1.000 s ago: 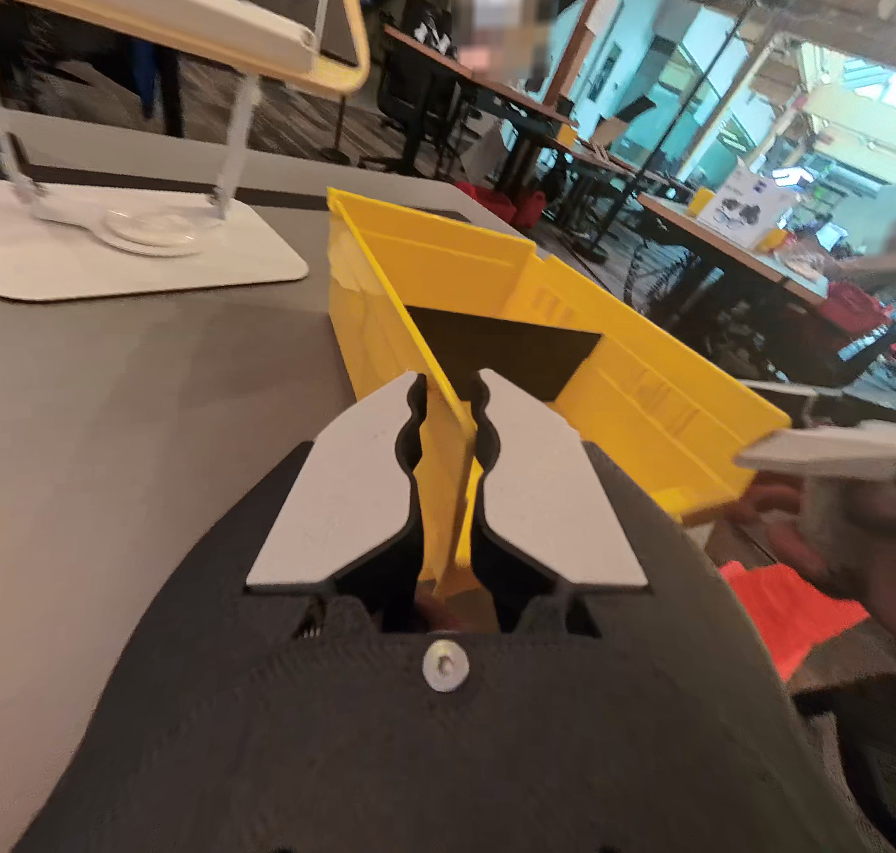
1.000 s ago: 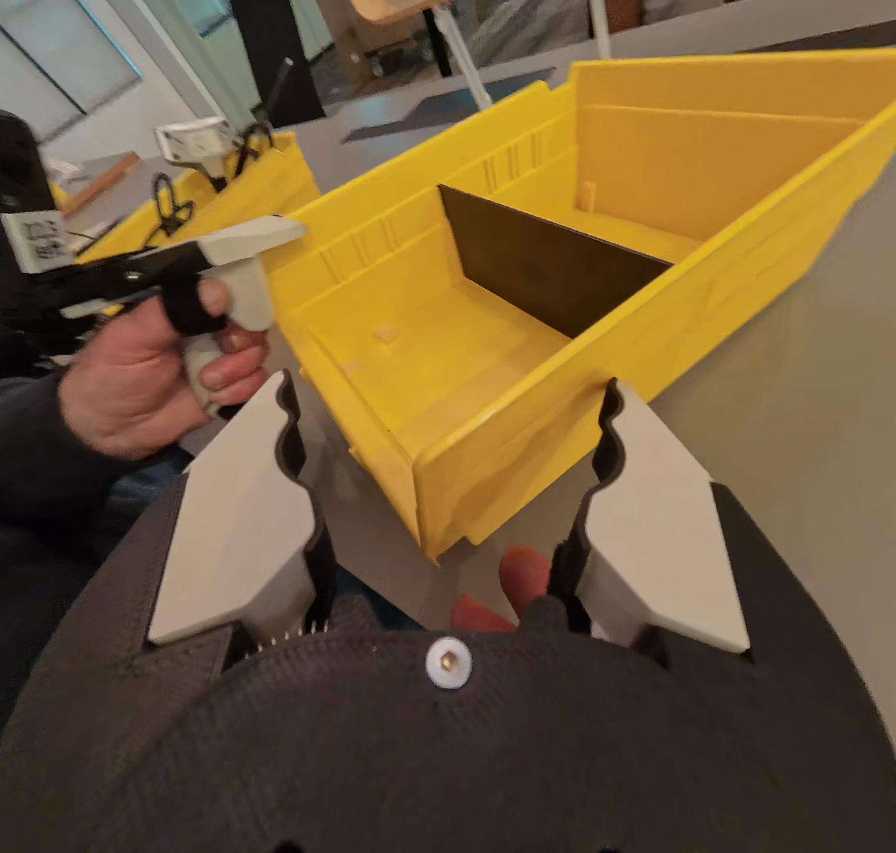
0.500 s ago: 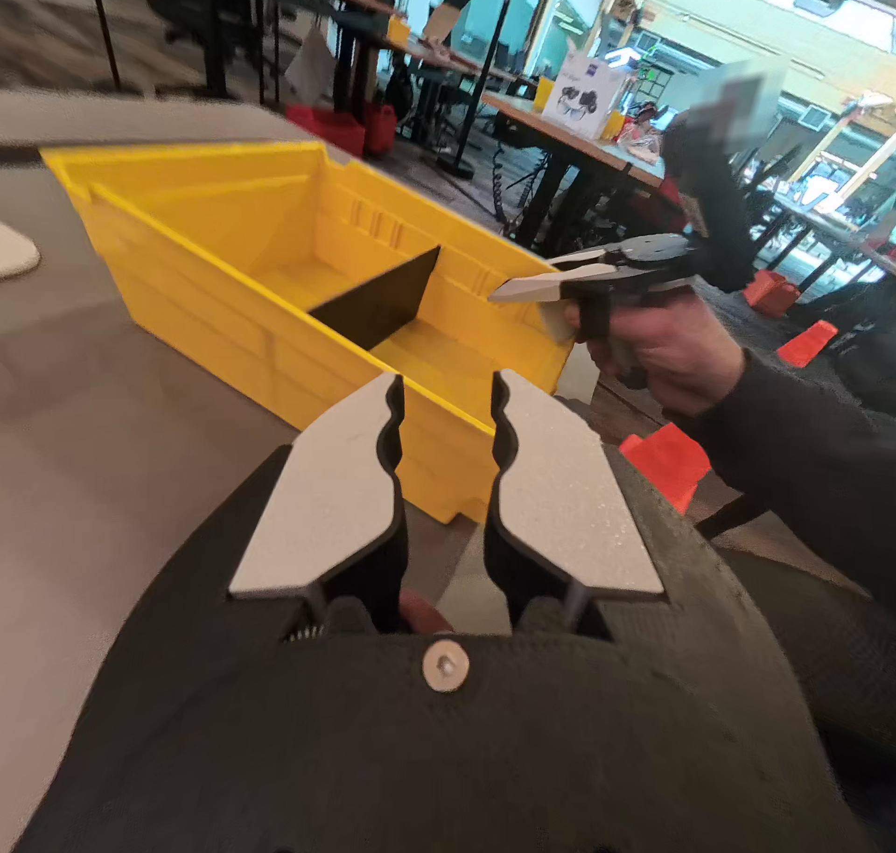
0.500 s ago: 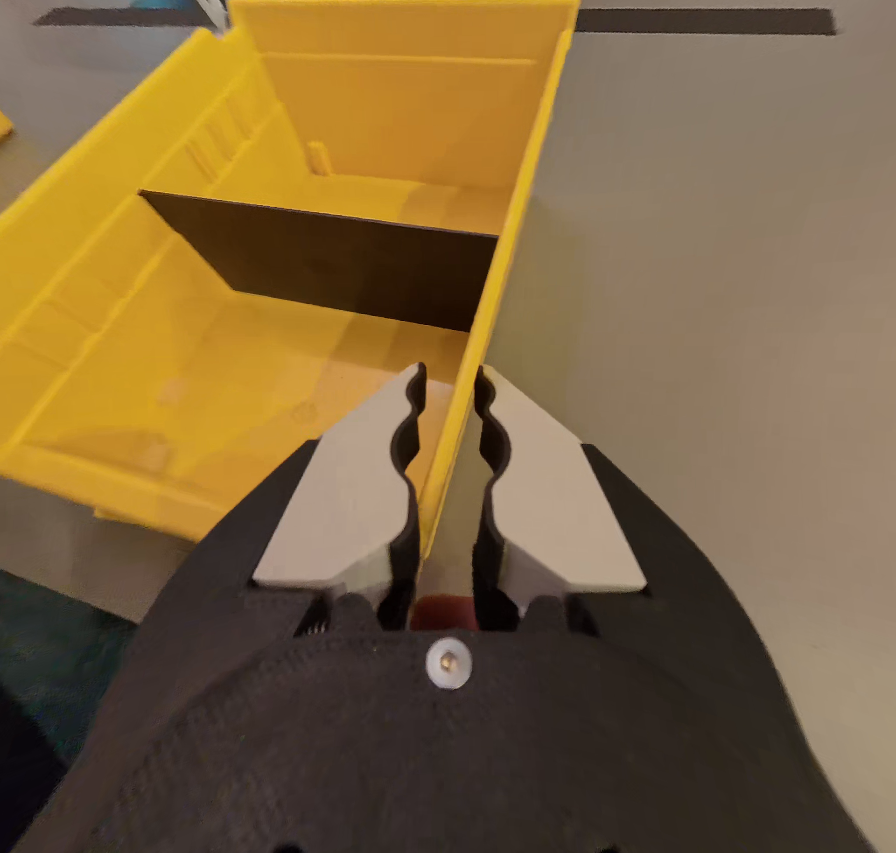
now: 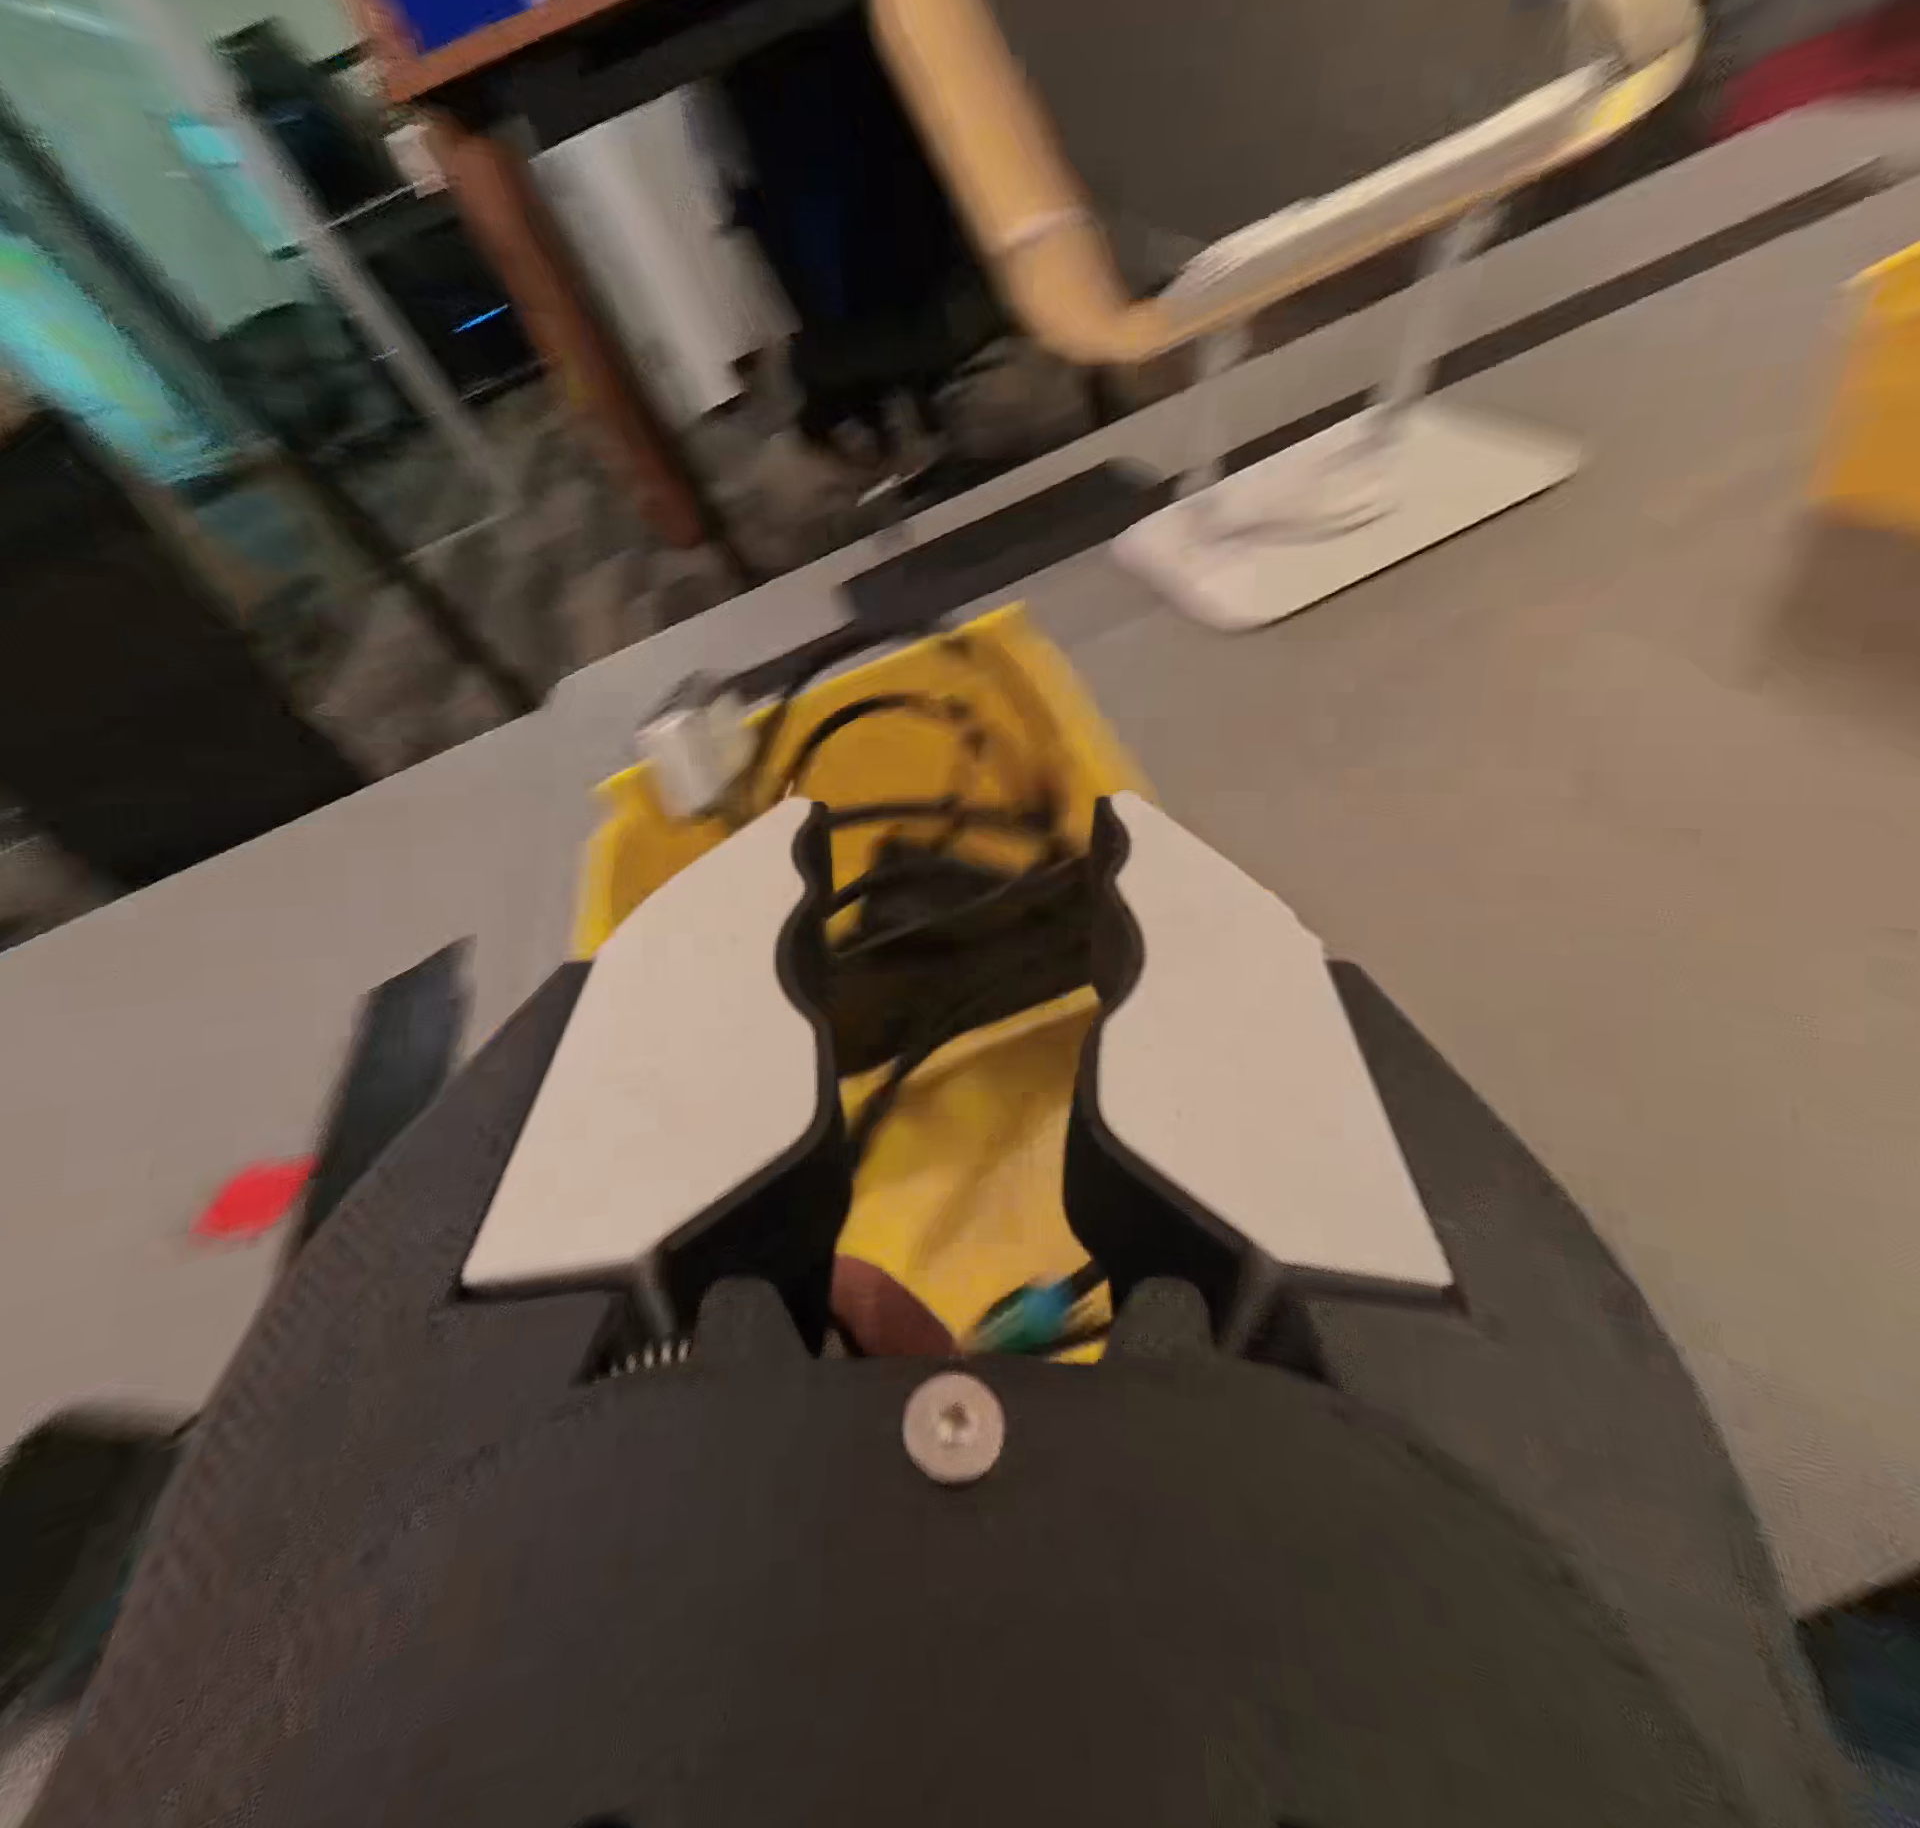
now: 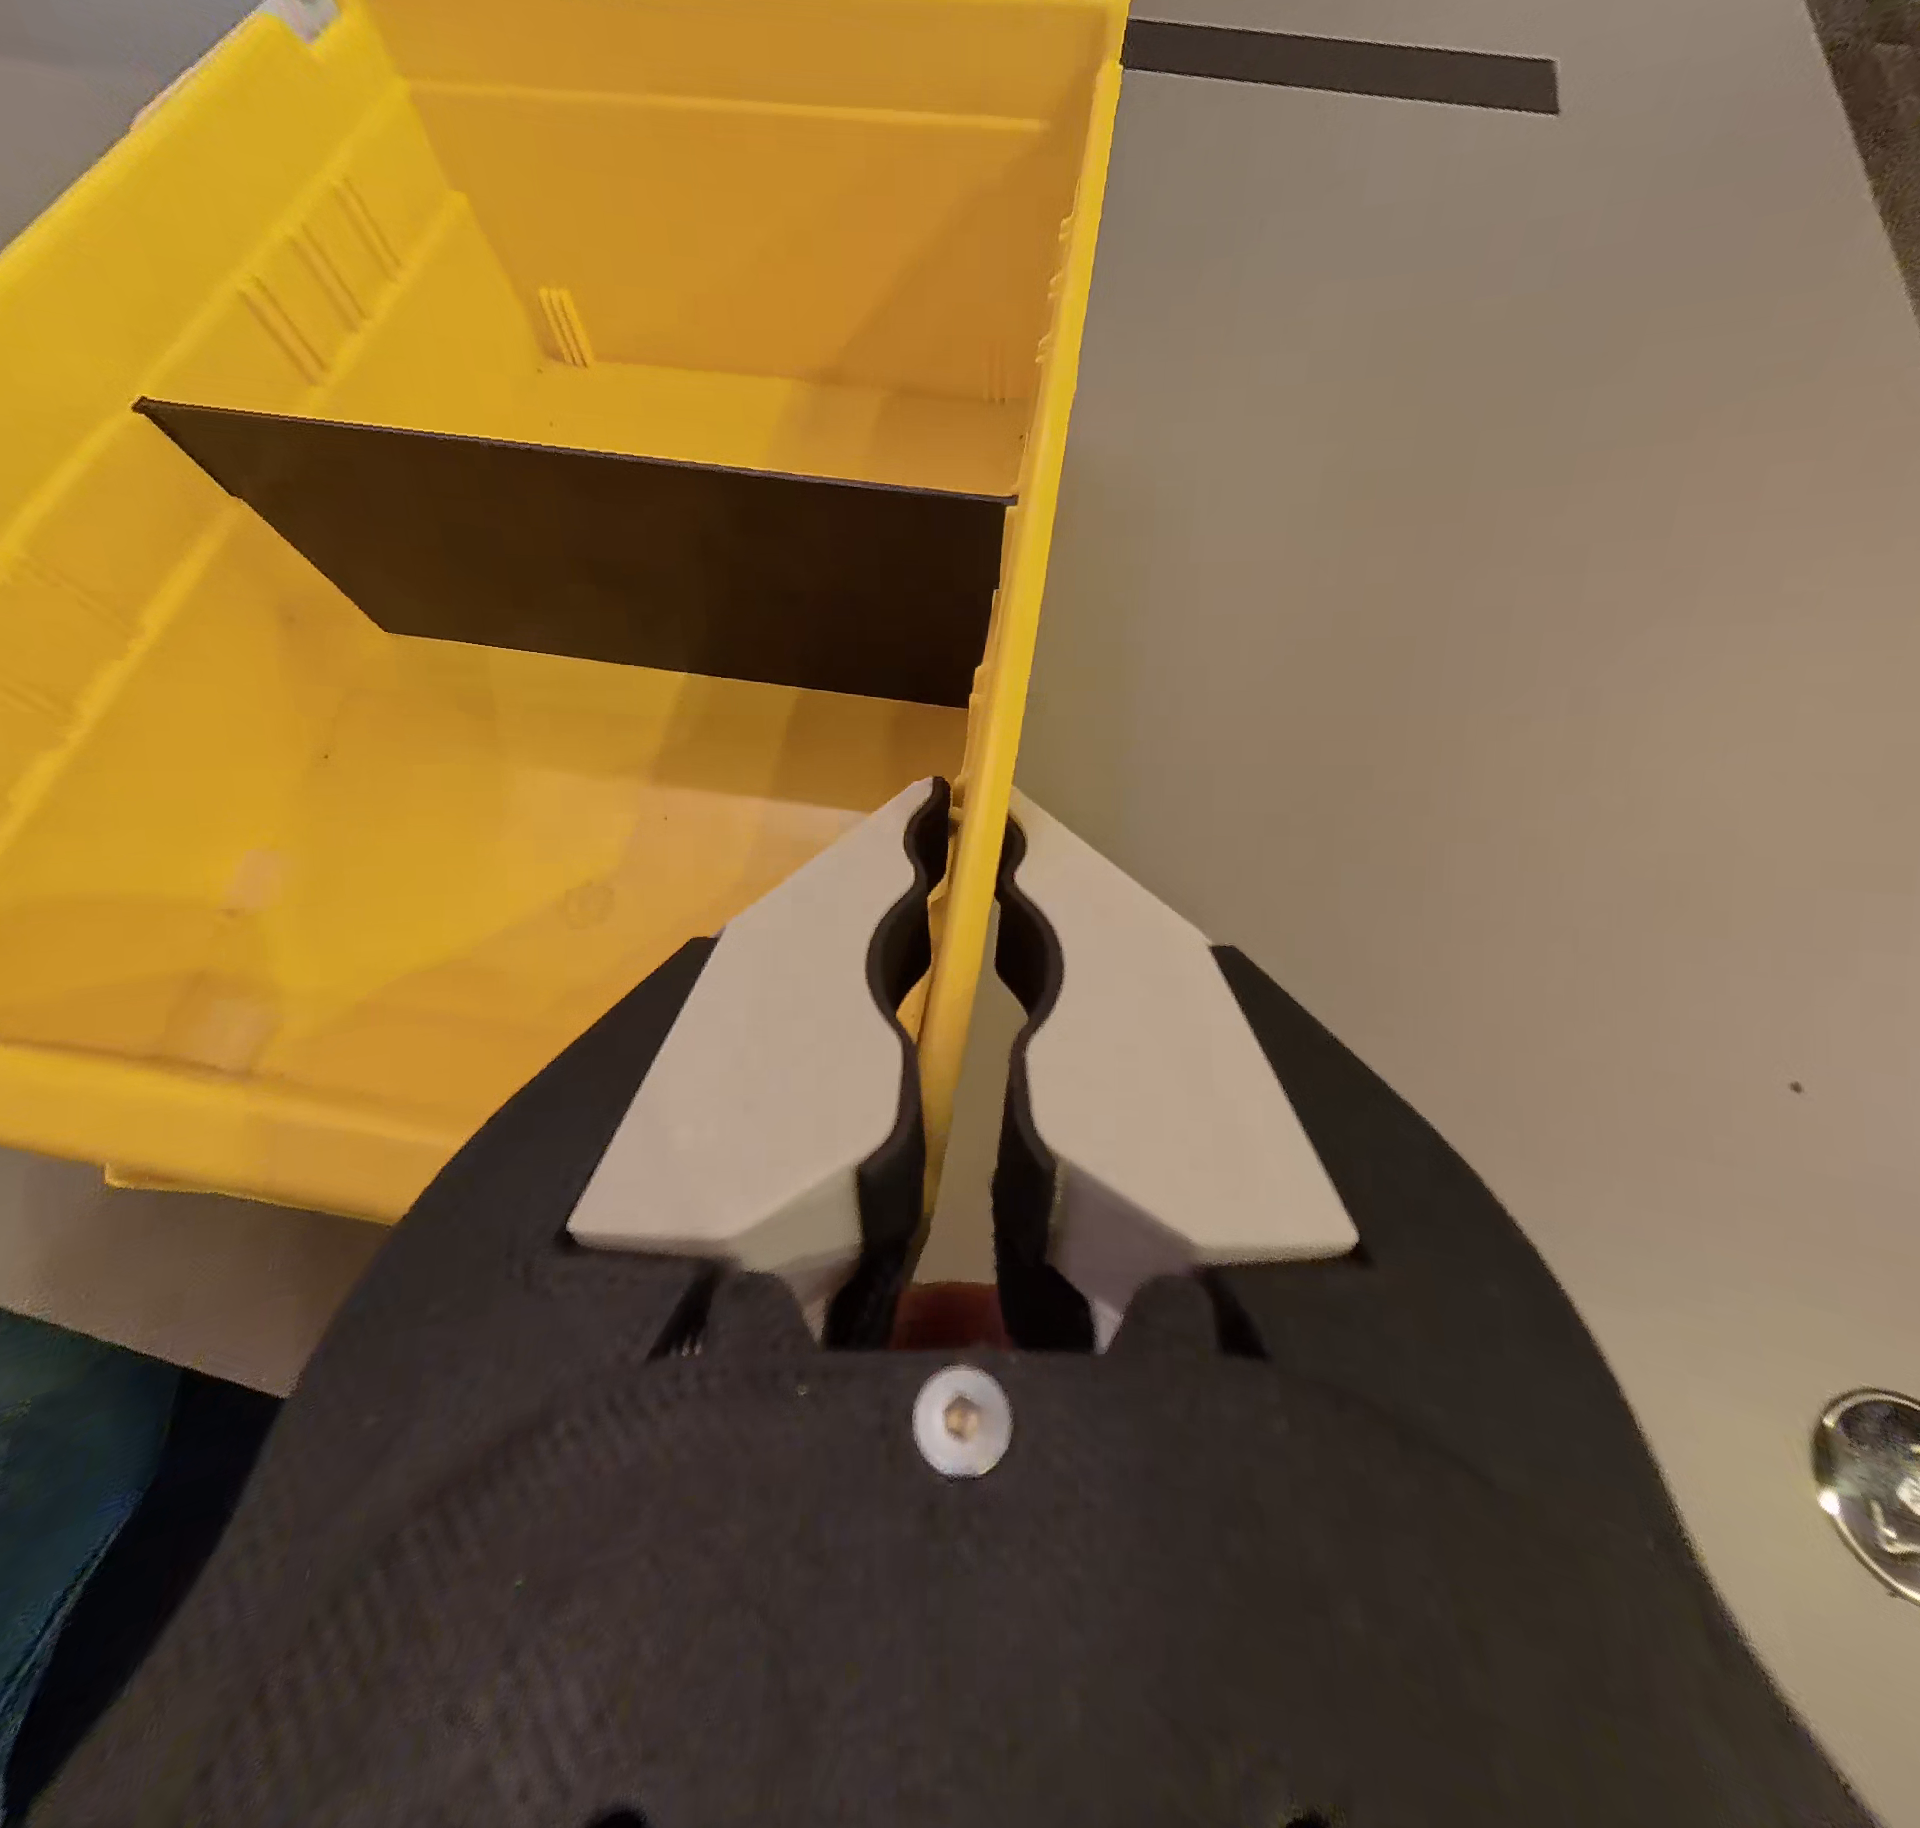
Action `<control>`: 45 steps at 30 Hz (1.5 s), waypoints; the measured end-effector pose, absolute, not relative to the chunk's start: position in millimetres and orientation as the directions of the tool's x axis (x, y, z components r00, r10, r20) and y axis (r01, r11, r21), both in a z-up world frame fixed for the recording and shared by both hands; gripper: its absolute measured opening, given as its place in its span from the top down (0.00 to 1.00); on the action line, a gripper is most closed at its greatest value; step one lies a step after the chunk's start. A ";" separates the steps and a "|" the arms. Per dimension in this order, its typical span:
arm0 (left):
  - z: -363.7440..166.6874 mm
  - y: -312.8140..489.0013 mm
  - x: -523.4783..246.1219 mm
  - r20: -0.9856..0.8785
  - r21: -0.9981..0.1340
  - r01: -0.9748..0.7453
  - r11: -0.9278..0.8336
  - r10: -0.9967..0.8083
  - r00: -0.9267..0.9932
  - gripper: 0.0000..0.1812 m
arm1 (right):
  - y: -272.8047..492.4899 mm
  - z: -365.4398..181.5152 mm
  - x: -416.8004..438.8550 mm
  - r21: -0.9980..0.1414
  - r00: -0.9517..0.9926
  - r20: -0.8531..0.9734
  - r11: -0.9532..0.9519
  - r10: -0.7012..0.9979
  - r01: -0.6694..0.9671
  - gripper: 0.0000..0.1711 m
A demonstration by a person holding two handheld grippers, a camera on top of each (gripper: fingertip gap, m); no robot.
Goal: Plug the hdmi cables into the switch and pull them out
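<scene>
Both the left gripper (image 5: 956, 822) and the right gripper (image 6: 971, 807) have a broad matte-black textured body, a silver hex screw centred just behind the jaws, and two pale grey wedge-shaped fingers (image 6: 1143, 1072) whose wavy inner faces are lined with black.

A tangle of black cables (image 5: 935, 921) lies heaped in a yellow bin (image 5: 1023, 708) on the grey tabletop (image 5: 1455, 843); a small silvery box (image 5: 691, 750), blurred, sits at the bin's far left rim
</scene>
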State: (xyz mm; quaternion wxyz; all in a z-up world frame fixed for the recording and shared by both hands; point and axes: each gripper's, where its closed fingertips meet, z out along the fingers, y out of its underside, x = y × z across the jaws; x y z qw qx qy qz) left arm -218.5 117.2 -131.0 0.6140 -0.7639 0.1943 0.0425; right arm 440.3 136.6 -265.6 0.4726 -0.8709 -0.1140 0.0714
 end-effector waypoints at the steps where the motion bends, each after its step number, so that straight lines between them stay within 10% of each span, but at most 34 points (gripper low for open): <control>1: -136.2 113.3 -256.7 -0.331 -0.906 -0.363 -0.217 -0.171 0.928 0.73 | 136.8 -265.6 445.0 -0.838 0.966 -0.015 -0.530 0.258 0.129 0.98; 11: -250.2 104.1 -381.1 -0.267 -0.743 -0.220 -0.632 -0.022 0.964 0.73 | 138.6 -265.5 466.9 -0.844 0.977 -0.041 -0.531 0.208 0.078 0.98; 15: -262.3 109.6 -380.7 -0.213 -0.744 -0.184 -0.642 -0.032 0.976 0.91 | 139.4 -265.4 469.7 -0.846 0.978 -0.051 -0.529 0.202 0.065 0.98; 36: -261.4 94.8 -409.0 -0.056 -0.745 -0.077 -0.662 -0.052 0.997 0.98 | 138.8 -265.6 489.8 -0.853 0.993 -0.037 -0.521 0.112 0.027 0.98; 45: -204.1 97.3 -414.1 -0.078 -0.860 -0.073 -0.506 -0.012 0.997 0.73 | 133.7 -247.5 490.8 -0.879 0.996 -0.026 -0.476 0.082 0.017 0.82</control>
